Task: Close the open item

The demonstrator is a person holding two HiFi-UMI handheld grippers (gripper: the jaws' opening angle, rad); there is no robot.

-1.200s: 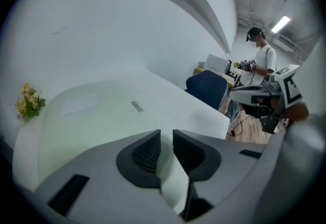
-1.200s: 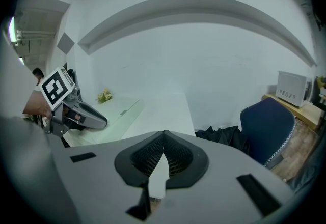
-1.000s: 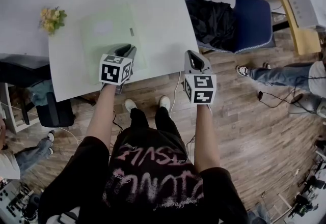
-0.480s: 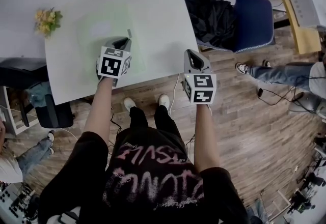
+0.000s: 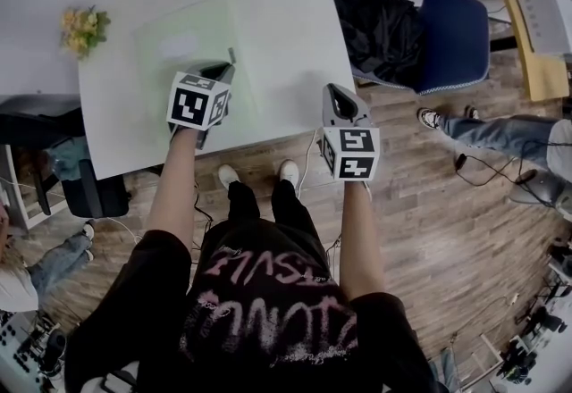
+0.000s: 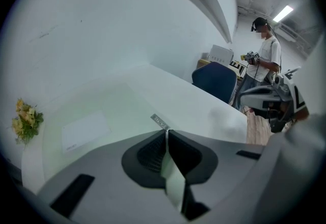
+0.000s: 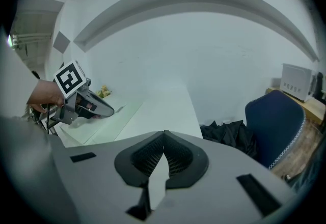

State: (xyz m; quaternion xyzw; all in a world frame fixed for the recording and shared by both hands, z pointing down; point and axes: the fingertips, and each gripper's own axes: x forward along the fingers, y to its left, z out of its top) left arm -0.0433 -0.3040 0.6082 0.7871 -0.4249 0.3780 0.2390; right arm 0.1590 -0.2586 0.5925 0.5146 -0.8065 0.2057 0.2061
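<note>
A flat pale green zip pouch (image 5: 192, 47) with a white label (image 6: 85, 129) lies on the white table (image 5: 286, 16). Its small grey zip pull (image 5: 231, 55) sits at the pouch's right edge. My left gripper (image 5: 224, 71) points down at that edge. Its jaws have just been closing, and in the left gripper view the tips (image 6: 165, 132) meet on the near end of the zip pull (image 6: 159, 121). My right gripper (image 5: 334, 95) hovers by the table's near right corner, shut with nothing in it (image 7: 163, 134). It sees the left gripper (image 7: 109, 111) on the pouch (image 7: 109, 118).
Yellow flowers (image 5: 82, 28) lie at the table's left edge. A blue chair (image 5: 451, 34) with a black garment (image 5: 384, 29) stands right of the table. A person's legs (image 5: 500, 132) stretch in at the right. Another person (image 6: 265, 60) stands beyond the table.
The left gripper has slid further onto the table, up the pouch's right edge to the zip pull, and its jaws have closed. The right gripper has barely moved.
</note>
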